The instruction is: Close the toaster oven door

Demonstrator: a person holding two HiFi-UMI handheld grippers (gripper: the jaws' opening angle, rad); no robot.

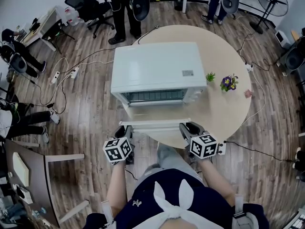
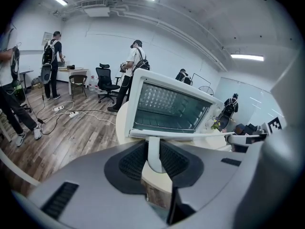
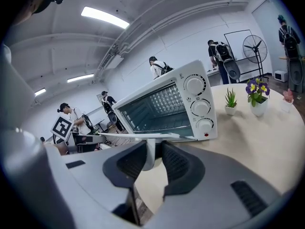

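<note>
Toaster oven mid surface, door flat open, left claw and right claw each pinching its handle, small plant and purple flowers near the right edge

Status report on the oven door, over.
Both clamped on the door handle posts: left tongs, right tongs. The toaster oven door lies flat open, not yet closed. Nothing seen blocking its swing.

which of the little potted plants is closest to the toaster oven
The green spiky plant, just beside the toaster oven; the purple-flowered plant stands farther off, on the spiky one's far side.
</note>
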